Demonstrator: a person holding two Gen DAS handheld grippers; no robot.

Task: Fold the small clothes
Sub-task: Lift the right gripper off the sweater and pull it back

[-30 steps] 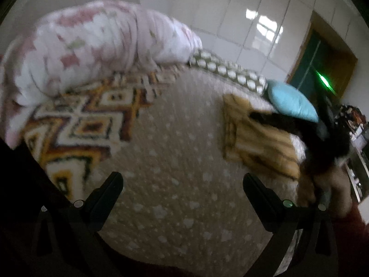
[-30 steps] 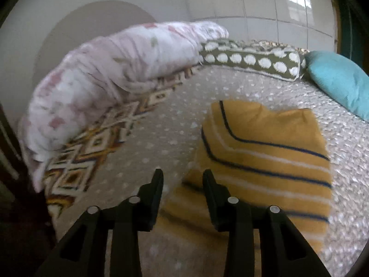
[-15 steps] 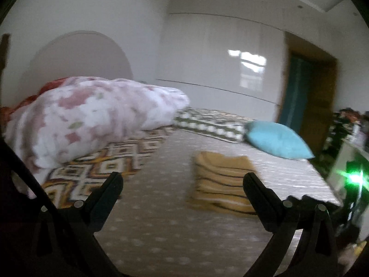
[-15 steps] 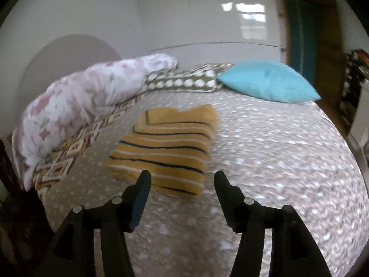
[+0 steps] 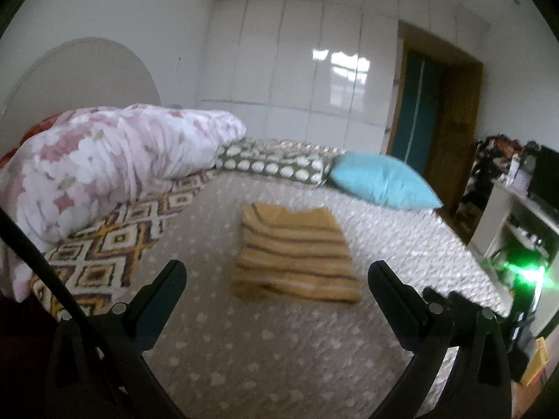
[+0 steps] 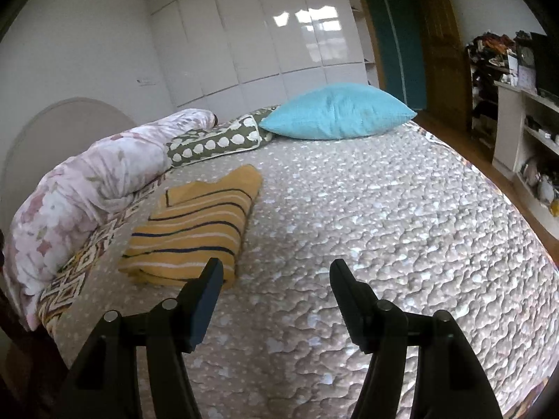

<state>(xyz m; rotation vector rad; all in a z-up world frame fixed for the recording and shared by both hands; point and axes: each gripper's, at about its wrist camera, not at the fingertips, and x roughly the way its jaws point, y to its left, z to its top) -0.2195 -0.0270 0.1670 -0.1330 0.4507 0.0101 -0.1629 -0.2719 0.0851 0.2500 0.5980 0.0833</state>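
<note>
A mustard-yellow garment with dark and white stripes (image 5: 295, 255) lies folded into a flat rectangle on the quilted beige bedspread (image 5: 279, 342); it also shows in the right wrist view (image 6: 195, 223). My left gripper (image 5: 276, 276) is open and empty, held back from the near edge of the garment. My right gripper (image 6: 276, 272) is open and empty, above the bedspread (image 6: 384, 227) to the right of the garment's near corner.
A rolled pink floral duvet (image 5: 104, 160) and a diamond-patterned blanket (image 5: 104, 255) lie along the left. A green spotted bolster (image 5: 276, 164) and a turquoise pillow (image 6: 335, 111) sit at the head. White shelves (image 6: 524, 132) and a door (image 6: 394, 35) stand to the right.
Both grippers have pulled back and up from the folded garment. The right gripper's jaws have opened wider and let go of it. The right gripper has left the left view.
</note>
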